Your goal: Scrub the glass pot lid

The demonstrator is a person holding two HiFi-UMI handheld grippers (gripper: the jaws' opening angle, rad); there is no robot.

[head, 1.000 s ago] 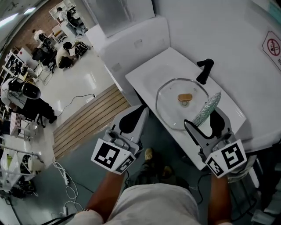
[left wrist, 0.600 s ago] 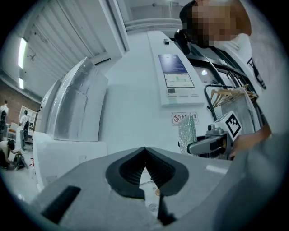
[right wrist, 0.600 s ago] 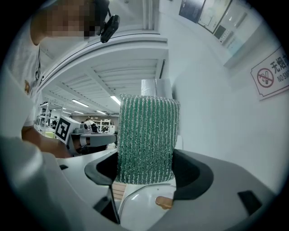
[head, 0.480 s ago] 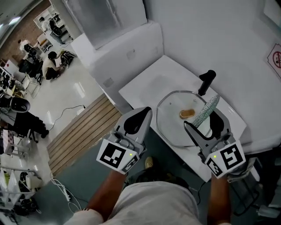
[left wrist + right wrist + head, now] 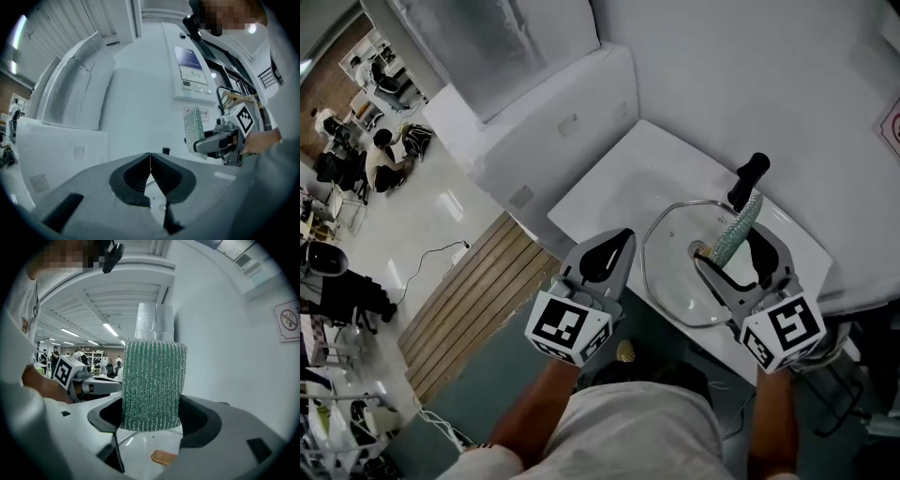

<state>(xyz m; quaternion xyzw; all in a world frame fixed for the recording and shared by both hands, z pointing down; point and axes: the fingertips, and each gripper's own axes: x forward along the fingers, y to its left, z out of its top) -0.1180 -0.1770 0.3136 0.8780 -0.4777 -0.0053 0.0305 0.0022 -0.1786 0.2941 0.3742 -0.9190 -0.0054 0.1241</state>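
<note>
The glass pot lid (image 5: pixel 675 272) lies flat on the white tabletop (image 5: pixel 619 178), its domed side up. No suds, water or wiped streaks show on it, so the scrubbing looks barely begun, if at all. Nearly the whole surface seems left to do.

The lid is round and shallowly domed, of clear glass through which the white shows, with a thin bright rim that looks like metal. At its centre sits a small tan knob (image 5: pixel 164 457), flat-topped and wooden in look.

Over that centre stands the scrub pad (image 5: pixel 739 225), a green rectangle of ribbed, glittery woven mesh that looks soft and springy. The right hand-held gripper (image 5: pixel 736 248) is clamped on it, the pads pressing its two sides and most of its length standing up past the jaws. Its lower edge hangs above the glass in the right gripper view. Whether any corner touches the lid I cannot tell.

At the lid's near-left edge, off the glass, waits the left hand-held gripper (image 5: pixel 623 239), its jaws closed together with nothing between them. It may be meant to steady the lid, which could slide on so smooth a tabletop.

Just beyond the lid's far edge rises a black post (image 5: pixel 748 181) with a rounded top, matt and hard-looking.
</note>
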